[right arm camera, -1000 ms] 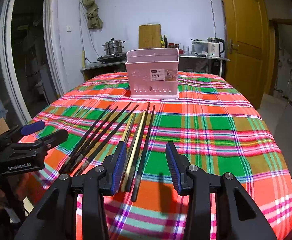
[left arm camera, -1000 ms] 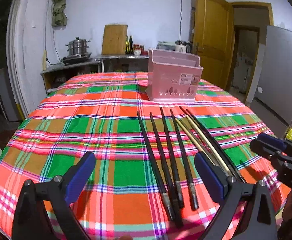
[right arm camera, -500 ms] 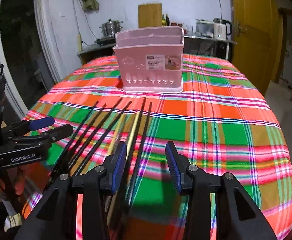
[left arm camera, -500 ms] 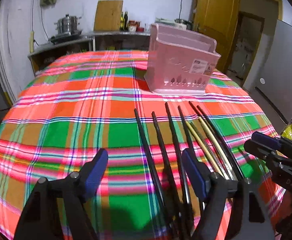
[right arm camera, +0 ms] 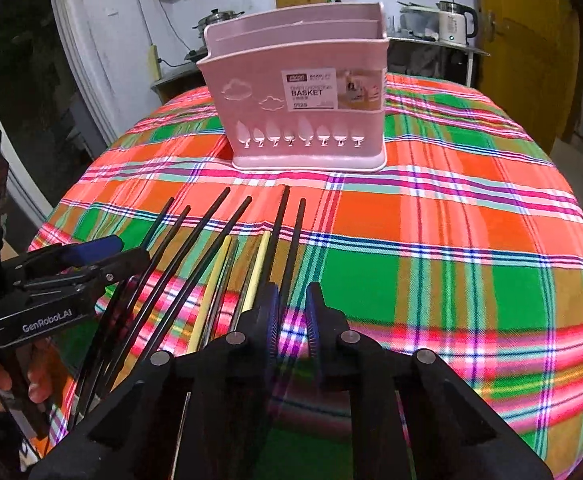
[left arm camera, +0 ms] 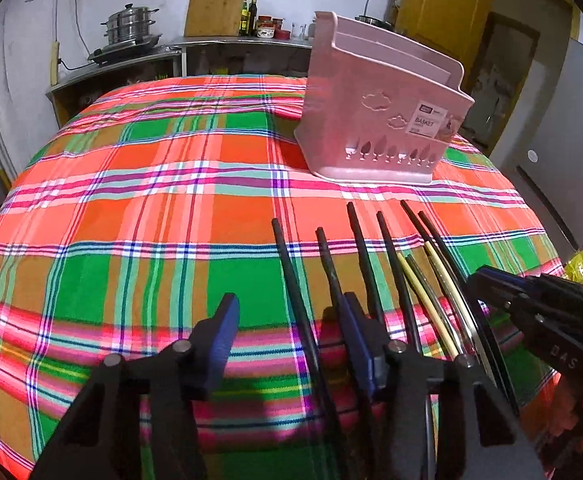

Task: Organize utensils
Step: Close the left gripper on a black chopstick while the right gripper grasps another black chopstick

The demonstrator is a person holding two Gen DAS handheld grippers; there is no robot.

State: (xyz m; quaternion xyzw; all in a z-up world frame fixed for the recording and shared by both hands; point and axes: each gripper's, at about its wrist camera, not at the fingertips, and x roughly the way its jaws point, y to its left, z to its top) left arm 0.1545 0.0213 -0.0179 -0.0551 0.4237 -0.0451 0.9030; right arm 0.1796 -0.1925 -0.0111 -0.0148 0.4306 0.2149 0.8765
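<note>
Both grippers closing over chopsticks fanned on the plaid tablecloth [left arm camera: 139,208].
Left gripper [left arm camera: 287,334] half-spread around 1 black chopstick [left arm camera: 291,276]; right gripper [right arm camera: 293,312] narrowing on 1 [right arm camera: 289,248], contact unclear. Light, stiff, slippery: pinch mid-shaft. Pink basket [right arm camera: 303,92] beyond.

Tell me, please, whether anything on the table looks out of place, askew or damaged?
Nothing stands out. The pink basket stands upright and looks intact. The chopsticks lie side by side on the plaid tablecloth, fanning only slightly, with a few pale ones among the black. Nothing looks spilled.
</note>
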